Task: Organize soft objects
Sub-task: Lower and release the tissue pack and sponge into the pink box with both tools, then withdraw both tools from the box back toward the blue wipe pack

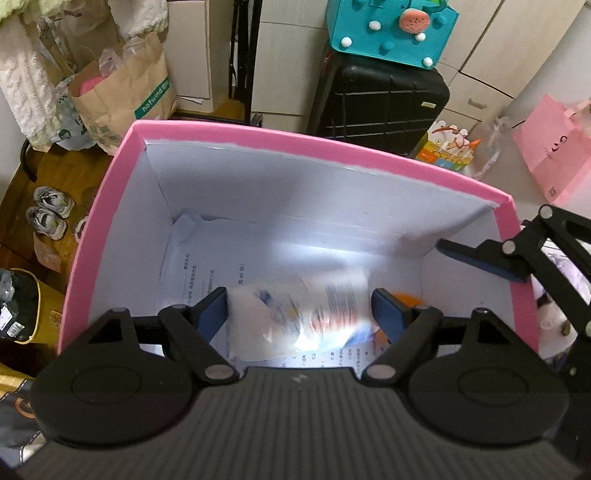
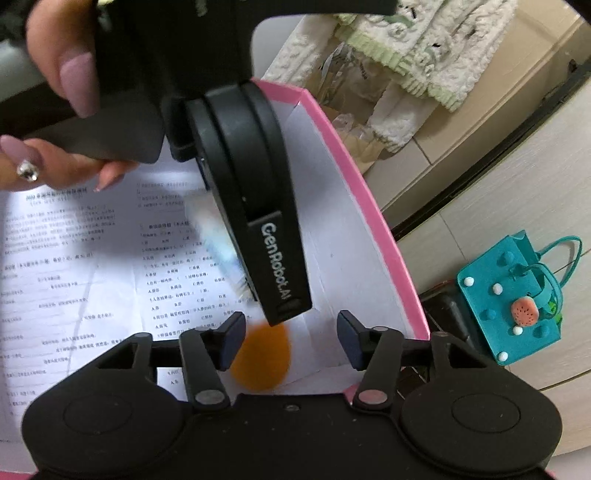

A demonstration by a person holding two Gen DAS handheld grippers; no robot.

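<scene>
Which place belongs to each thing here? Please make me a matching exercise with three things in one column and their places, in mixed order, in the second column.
Things:
1. orange egg-shaped sponge
2. teal felt bag
3. pair of grey shoes

Places:
a. on top of the black suitcase
b. on the wooden floor
c. inside the pink box

Pairs: 1-c, 2-a, 3-b

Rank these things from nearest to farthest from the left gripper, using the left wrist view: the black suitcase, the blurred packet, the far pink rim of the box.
1. Blurred packet, between the left gripper's fingers.
2. Far pink rim of the box, beyond the packet.
3. Black suitcase, behind the box, on the floor.
</scene>
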